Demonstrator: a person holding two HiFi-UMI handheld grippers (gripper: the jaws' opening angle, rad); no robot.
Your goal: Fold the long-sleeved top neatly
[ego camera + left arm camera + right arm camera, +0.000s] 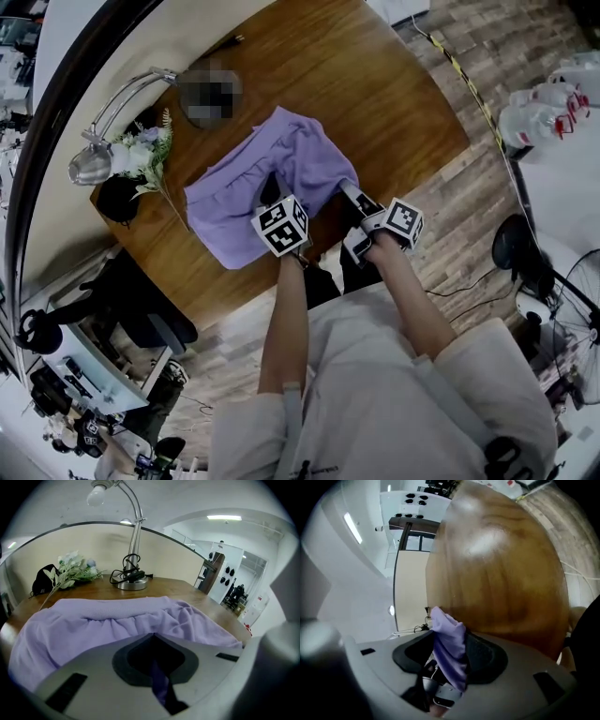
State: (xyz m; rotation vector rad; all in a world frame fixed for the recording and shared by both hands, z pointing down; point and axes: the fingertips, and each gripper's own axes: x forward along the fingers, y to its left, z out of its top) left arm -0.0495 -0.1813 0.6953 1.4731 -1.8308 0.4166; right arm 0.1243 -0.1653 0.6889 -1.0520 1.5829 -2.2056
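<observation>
Where the left gripper's (152,635) jaws meet, they are clenched tight on a thin pinch of the lilac long-sleeved top (93,625). A narrow strip of its cloth runs back between them. Just past the jaws, the top spreads out in soft gathers, with a ribbed band running across its far side.

In the right gripper (449,637) the jaws stand apart. A loose upright fold of the same lilac cloth rises between them and leans against one pad, but it is not squeezed. This gripper is rolled onto its side, so the table looks like a wall in its view.

From the head view, the top lies bunched and rumpled on the near half of a brown wooden table (375,84). Both grippers are at its near edge, the left at the middle and the right at the right-hand corner, each held on a bare forearm.

Beyond the top, at the table's far left, stands a silver desk lamp (103,141) with a coiled black cable (131,571) at its base. Beside it are a spray of pale flowers (145,150) and a dark rounded object (117,197). Wood-plank floor (469,216) surrounds the table, and a fan (562,309) stands at the right.
</observation>
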